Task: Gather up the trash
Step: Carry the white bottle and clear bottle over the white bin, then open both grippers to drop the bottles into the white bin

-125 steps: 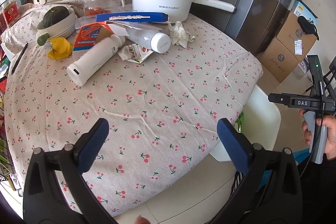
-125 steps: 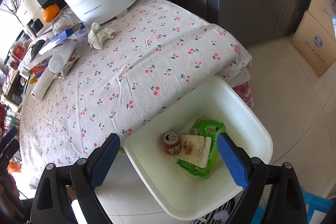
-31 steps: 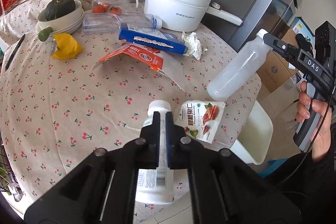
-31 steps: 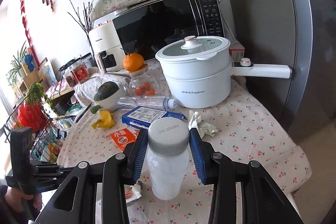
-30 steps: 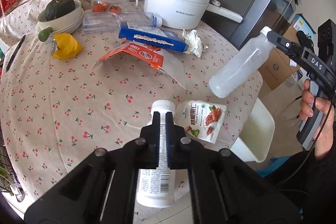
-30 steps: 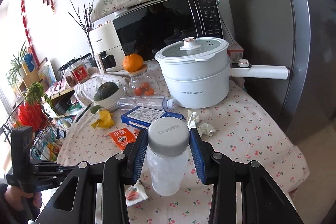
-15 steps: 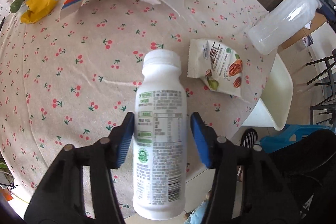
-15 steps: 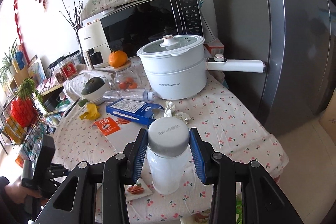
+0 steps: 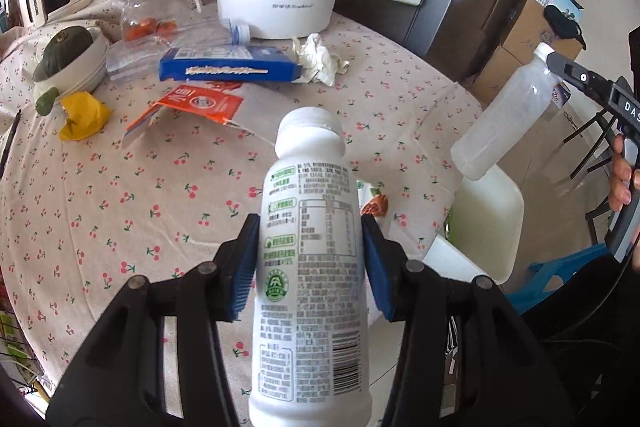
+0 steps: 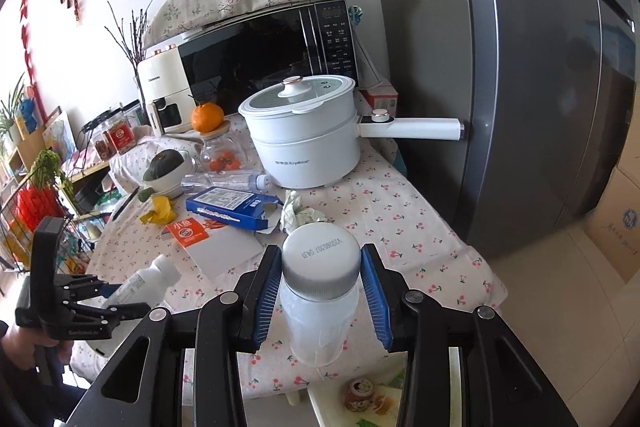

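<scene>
Two bottles are held above the table (image 9: 132, 187) edge: the left gripper (image 9: 310, 259) has its blue jaws clamped on a white labelled bottle (image 9: 310, 267), the right gripper (image 10: 320, 295) has its jaws pinching a clear bottle (image 10: 318, 319) just below its grey cap. Beyond, a blue box (image 9: 230, 69), crumpled tissue (image 9: 320, 61) and red packet (image 9: 196, 103) lie on the cherry-print cloth. Beside the table, a white bin (image 9: 486, 223) sits low.

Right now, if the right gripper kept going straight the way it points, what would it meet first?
Probably the cherry-print tablecloth just past the clear bottle held by the right gripper, short of the crumpled tissue; depth is uncertain.
</scene>
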The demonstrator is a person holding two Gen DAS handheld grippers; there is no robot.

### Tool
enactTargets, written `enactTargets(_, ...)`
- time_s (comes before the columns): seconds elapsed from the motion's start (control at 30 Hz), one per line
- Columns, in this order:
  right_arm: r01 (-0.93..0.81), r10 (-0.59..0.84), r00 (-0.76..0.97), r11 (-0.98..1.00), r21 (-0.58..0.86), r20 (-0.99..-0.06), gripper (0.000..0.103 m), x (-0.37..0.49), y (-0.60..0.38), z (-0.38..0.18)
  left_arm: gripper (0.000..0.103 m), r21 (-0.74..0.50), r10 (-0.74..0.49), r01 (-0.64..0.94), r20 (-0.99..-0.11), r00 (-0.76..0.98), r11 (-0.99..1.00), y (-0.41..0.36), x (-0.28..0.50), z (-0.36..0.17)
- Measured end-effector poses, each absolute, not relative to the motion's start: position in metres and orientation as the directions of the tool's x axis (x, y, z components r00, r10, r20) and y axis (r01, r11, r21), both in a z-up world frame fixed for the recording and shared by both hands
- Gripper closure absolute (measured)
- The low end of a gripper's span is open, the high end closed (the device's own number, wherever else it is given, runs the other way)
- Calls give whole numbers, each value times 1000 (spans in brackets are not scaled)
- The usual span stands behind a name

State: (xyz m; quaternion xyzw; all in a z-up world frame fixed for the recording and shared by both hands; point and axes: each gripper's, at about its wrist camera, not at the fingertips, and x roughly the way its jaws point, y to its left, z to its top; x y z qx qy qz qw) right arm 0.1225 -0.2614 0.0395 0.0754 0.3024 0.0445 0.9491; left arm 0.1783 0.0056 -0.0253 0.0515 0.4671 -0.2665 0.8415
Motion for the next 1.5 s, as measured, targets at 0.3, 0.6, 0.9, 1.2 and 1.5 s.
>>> enactTargets(0.3, 78, 40, 794, 983, 166, -607, 62, 87, -314, 33, 52, -234, -518, 657, -809, 277, 717, -84, 157, -29)
enactTargets(0.6, 168, -25, 720, 976, 139, -694, 62, 66, -355, 0, 52, -246, -533, 745, -829, 171, 621, -160, 131, -50)
enactTargets(0.9, 275, -2, 526, 947, 168, -851, 61, 74, -385, -68, 52, -259, -510, 760, -853, 109, 596, -197, 124, -76)
enactTargets(1.2, 334, -46, 518, 930, 152, -854, 43, 71, -395, -63, 52, -232, -461, 763, -882, 96, 604, -214, 127, -100)
enactTargets(1.5, 354, -43, 522, 920, 170, -852, 43, 70, -404, -60, 52, -206, -448, 778, -888, 106, 593, -230, 131, -115)
